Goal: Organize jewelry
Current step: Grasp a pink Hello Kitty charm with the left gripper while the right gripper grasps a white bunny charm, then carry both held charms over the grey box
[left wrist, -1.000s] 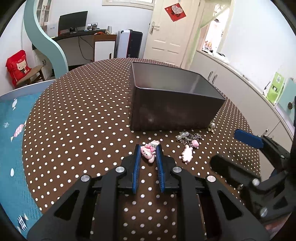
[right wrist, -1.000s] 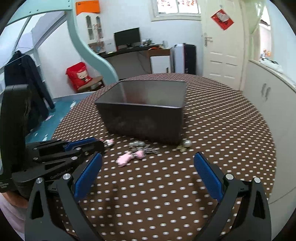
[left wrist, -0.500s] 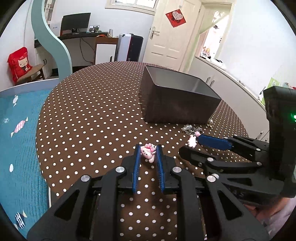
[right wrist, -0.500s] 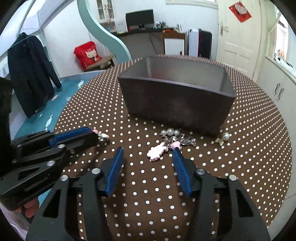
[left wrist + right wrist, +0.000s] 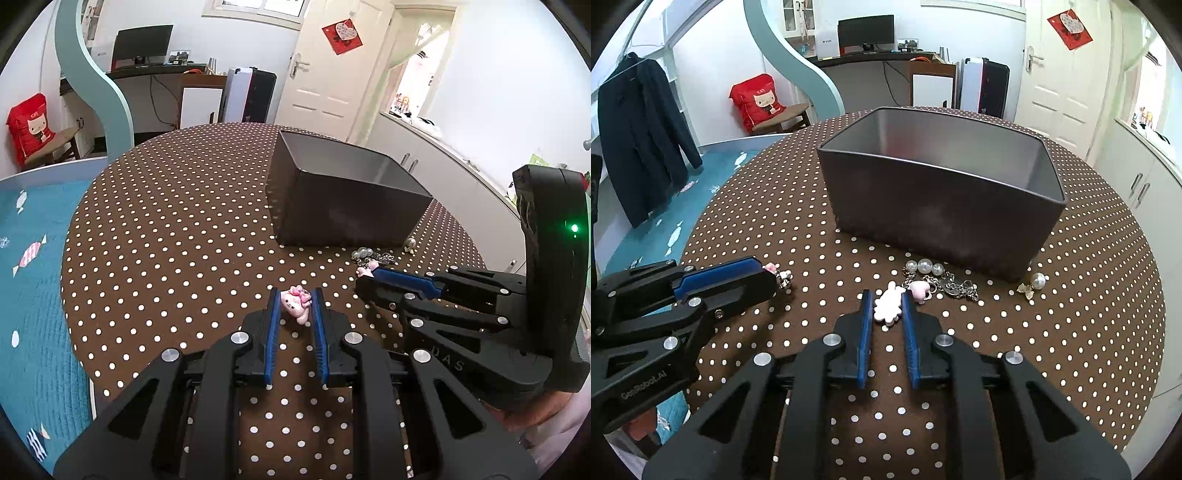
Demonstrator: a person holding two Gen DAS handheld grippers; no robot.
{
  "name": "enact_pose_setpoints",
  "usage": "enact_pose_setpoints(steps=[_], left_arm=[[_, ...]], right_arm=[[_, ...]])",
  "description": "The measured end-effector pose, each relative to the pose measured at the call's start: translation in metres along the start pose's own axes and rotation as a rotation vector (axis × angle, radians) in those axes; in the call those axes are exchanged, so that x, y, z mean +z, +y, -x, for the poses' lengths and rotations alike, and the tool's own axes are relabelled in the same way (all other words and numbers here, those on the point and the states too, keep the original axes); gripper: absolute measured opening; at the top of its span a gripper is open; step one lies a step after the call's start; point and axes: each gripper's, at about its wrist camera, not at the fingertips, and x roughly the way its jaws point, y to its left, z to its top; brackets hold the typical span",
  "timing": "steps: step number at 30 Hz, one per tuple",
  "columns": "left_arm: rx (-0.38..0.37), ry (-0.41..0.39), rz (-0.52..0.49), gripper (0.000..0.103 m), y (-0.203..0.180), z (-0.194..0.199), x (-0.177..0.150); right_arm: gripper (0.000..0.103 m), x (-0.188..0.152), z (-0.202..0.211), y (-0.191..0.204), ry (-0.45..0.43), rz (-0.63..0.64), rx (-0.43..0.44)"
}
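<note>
My left gripper [image 5: 294,300] is shut on a pink kitty charm [image 5: 294,305], held low over the table; the charm's tip shows in the right wrist view [image 5: 777,272]. My right gripper [image 5: 885,300] has closed around a pale pink charm [image 5: 887,307] lying on the table, linked to a chain with pearls [image 5: 940,281]. A dark grey metal box [image 5: 942,206] stands open just behind; it also shows in the left wrist view [image 5: 343,199]. A single pearl earring [image 5: 1034,283] lies at the box's right corner.
The round table [image 5: 166,229] has a brown polka-dot cloth. A blue mat [image 5: 33,280] lies to the left of it on the floor. White cabinets [image 5: 1137,184] stand to the right. The two grippers are side by side near the table's front.
My right gripper moved forward and closed from wide open onto the pale pink charm. My left gripper drew back from the box with the kitty charm held.
</note>
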Motion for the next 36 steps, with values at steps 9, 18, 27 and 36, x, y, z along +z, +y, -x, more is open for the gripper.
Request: enact_pose_setpoints(steps=[9, 18, 27, 36], left_arm=[[-0.021, 0.003, -0.017, 0.016, -0.016, -0.004, 0.006], [-0.014, -0.017, -0.066, 0.016, -0.039, -0.009, 0.023], [-0.022, -0.090, -0.083, 0.016, -0.057, -0.002, 0.058], [-0.007, -0.125, -0.087, 0.016, -0.063, -0.015, 0.095]], right_arm=[[0.015, 0.002, 0.006, -0.011, 0.006, -0.058, 0.053], [0.015, 0.012, 0.034, -0.021, -0.070, -0.070, 0.104], [0.015, 0.035, 0.060, -0.030, -0.174, -0.057, 0.119], [0.015, 0.054, 0.049, -0.053, -0.183, -0.087, 0.123]])
